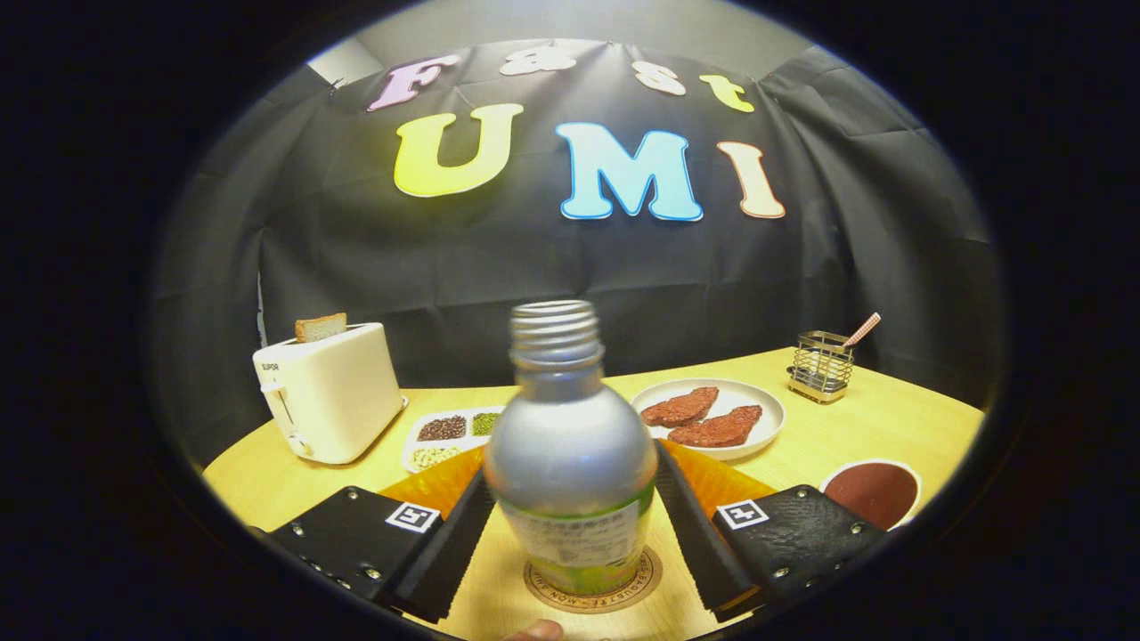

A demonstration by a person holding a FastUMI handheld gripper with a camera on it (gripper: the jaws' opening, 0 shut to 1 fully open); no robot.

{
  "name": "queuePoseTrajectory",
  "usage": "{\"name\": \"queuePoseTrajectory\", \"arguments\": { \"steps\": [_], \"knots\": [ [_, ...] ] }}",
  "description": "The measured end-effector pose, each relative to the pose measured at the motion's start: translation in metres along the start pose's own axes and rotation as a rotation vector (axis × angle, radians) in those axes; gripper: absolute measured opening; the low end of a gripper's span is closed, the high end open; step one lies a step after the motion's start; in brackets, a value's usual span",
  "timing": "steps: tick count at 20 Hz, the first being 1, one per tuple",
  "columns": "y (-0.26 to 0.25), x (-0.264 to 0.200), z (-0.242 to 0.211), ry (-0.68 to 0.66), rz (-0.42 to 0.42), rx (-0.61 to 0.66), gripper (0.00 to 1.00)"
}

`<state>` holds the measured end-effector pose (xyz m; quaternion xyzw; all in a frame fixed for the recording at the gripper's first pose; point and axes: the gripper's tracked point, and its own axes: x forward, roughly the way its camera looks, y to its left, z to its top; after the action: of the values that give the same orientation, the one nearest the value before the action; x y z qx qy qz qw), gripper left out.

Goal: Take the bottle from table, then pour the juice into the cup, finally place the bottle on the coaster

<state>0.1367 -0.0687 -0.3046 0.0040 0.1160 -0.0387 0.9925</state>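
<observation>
The bottle point(570, 454) stands upright and uncapped on the round coaster point(592, 583), between the two fingers of the jaws. The gripper point(570, 521) has its jaws spread, each finger standing apart from the bottle's sides with a narrow gap. Behind the bottle lies an orange mat point(712, 481). At two o'clock sits a plate point(712, 414) of meat slices; at three o'clock, a cup point(873, 492) of dark juice near the tabletop point(891, 418) edge. At ten o'clock stands a toaster point(328, 392); bare wood lies around the cup.
</observation>
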Motion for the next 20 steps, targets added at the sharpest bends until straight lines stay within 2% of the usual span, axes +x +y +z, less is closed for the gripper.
{"name": "queuePoseTrajectory", "arguments": {
  "steps": [3,5,9,12,15,20],
  "knots": [
    [0.005,-0.025,0.039,-0.057,-0.011,-0.092,0.98],
    [0.013,-0.045,0.069,-0.088,0.002,-0.096,0.98],
    [0.047,-0.092,0.125,-0.108,0.119,-0.044,0.98],
    [0.048,-0.129,0.178,-0.164,0.122,-0.044,0.98],
    [0.047,-0.158,0.212,-0.192,0.137,-0.049,0.98],
    [0.023,-0.181,0.234,-0.219,0.108,-0.054,0.98]
  ]
}}
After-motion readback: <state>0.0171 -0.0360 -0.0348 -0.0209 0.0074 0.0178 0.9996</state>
